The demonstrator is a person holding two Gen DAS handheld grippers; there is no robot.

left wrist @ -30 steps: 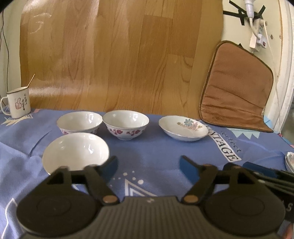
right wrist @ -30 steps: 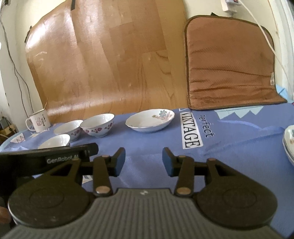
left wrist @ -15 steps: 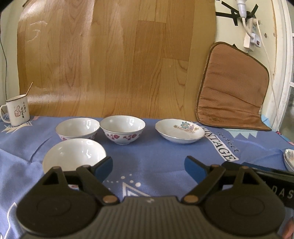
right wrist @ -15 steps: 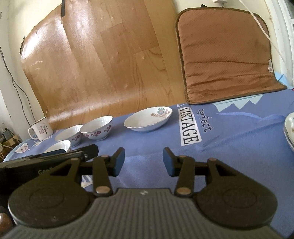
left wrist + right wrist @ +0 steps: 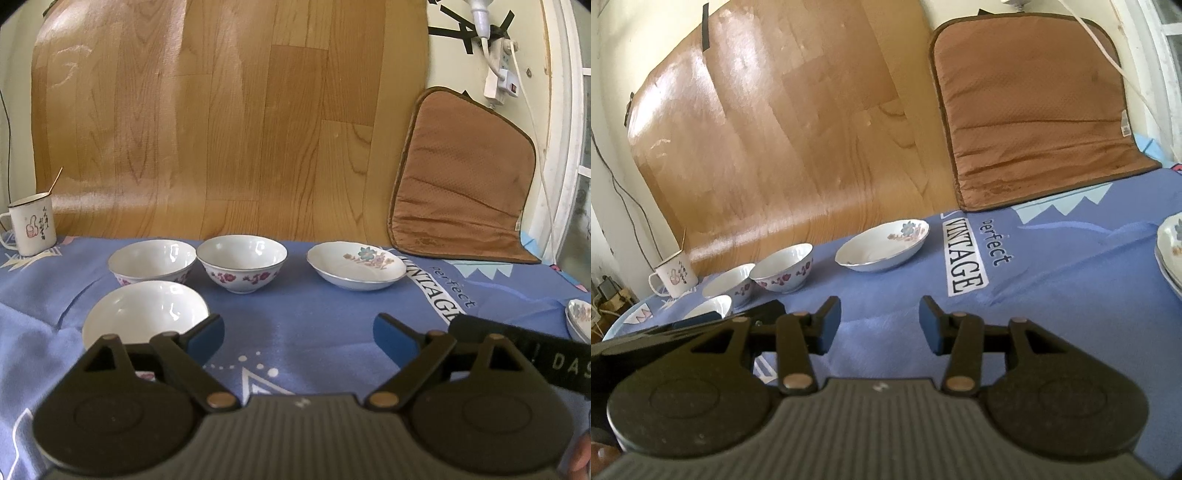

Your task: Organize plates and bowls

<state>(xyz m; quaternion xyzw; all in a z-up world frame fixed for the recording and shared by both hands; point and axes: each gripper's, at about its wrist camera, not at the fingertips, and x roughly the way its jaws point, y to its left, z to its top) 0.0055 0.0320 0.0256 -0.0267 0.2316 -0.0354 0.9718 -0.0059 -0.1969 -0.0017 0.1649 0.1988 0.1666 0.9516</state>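
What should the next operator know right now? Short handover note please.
Left tool: open, empty, hanging above the cloth just right of the nearest bowl.
Right tool: open, empty, above bare tablecloth.
Three bowls sit apart at left: nearest bowl, back-left bowl, flowered bowl. Floral dish stands alone mid-table; stacked plates at the right edge.
Done: nothing gathered except that stack.
Left: nest the bowls, move the dish to the plates.
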